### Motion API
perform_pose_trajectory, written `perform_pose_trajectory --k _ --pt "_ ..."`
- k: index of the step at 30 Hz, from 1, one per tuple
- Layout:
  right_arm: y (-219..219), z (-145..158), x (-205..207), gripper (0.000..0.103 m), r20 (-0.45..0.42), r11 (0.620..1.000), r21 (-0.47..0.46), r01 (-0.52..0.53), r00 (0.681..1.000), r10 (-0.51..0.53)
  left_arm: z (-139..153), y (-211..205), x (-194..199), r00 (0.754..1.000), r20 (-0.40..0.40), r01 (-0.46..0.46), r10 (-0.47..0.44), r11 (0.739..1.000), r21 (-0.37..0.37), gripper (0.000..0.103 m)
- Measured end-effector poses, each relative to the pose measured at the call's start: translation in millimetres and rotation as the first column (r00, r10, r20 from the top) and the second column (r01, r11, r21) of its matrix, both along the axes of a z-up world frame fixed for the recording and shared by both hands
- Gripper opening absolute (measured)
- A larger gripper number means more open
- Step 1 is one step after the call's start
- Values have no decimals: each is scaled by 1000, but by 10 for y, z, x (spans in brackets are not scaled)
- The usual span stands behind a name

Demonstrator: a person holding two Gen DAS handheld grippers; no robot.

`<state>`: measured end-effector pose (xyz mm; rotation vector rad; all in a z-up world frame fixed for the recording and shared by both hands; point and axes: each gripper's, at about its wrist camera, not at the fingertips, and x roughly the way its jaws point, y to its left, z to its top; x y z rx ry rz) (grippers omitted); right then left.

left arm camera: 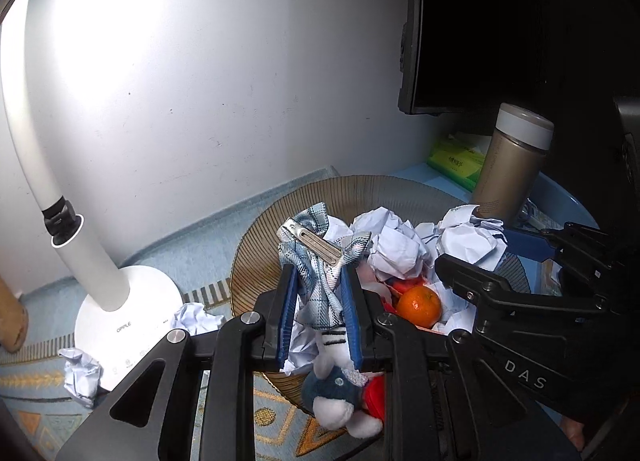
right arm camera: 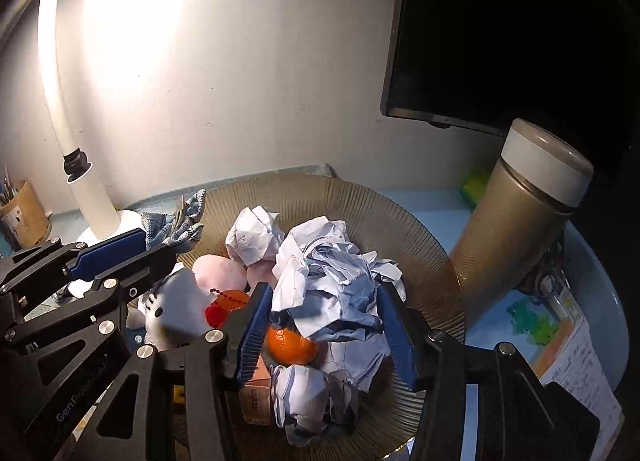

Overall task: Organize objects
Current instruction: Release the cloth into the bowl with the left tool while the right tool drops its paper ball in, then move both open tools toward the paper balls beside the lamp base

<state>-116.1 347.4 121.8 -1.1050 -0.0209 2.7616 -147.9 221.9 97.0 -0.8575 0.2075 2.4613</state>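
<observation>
Plaid bow clip [left arm camera: 318,261] pinched in left claw [left arm camera: 319,325]; right claw [right arm camera: 326,325] gripping crumpled paper [right arm camera: 340,293].

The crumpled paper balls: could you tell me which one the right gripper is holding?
The large pale-blue crumpled paper ball between the right gripper pads, lifted above the orange; the others lie loose in the bowl.

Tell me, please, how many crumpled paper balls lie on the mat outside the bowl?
2. One paper ball sits beside the lamp base, on its right; the other paper ball lies at its lower left. More may be hidden out of view.
</observation>
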Motion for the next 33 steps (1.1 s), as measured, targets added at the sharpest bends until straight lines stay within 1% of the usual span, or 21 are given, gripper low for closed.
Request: perform_pose_trajectory --k 1,3,5,7,8,10,16,21,22,23,24,26,29,31,33 --pt "7 -24 -26 53 3 1000 -8 1 1000 -1 -18 8 -27 1000 1 -2 2 1000 0 19" --pt "31 -61 -64 60 10 1000 -22 9 1000 -8 -58 22 -80 1000 9 -5 5 1000 3 21" --pt "60 -81 -75 64 9 999 -15 29 1000 -28 -96 17 -122 1000 20 -21 21 1000 6 34" --pt "89 -94 -68 64 7 999 -30 24 1000 -24 -129 -16 -155 999 42 -26 25 999 24 40" --pt "100 -96 -62 64 6 999 -34 24 1000 -24 -138 -32 -154 999 45 -29 28 999 31 45" --pt "115 -90 -54 64 4 999 -35 28 1000 -28 -140 -60 -145 998 42 -39 38 999 32 50" --pt "110 -43 26 64 -1 999 -48 25 1000 -25 -94 -102 -84 998 52 -32 30 999 35 52" --pt "62 99 237 64 -23 998 -61 25 999 -26 13 -237 82 998 57 -36 33 998 55 52" --pt "43 142 291 64 -31 997 -68 21 999 -23 46 -297 132 998 59 -43 39 997 64 61" --pt "17 184 340 64 -38 997 -75 15 999 -18 88 -381 194 997 53 -56 52 995 77 79" --pt "-15 222 394 64 -44 997 -83 6 999 -10 143 -489 274 997 38 -75 72 992 97 84" --pt "-98 288 503 65 -56 995 -97 -17 998 11 242 -734 436 992 11 -127 127 984 125 85" --pt "-296 337 659 66 -71 988 -137 -65 996 56 323 -1150 652 978 7 -210 211 968 141 85" --pt "-497 311 744 66 -64 980 -162 -118 992 109 321 -1459 806 961 11 -276 277 951 138 85" --pt "-740 236 810 67 -45 974 -159 -164 986 159 255 -1759 920 935 27 -354 354 927 125 85"
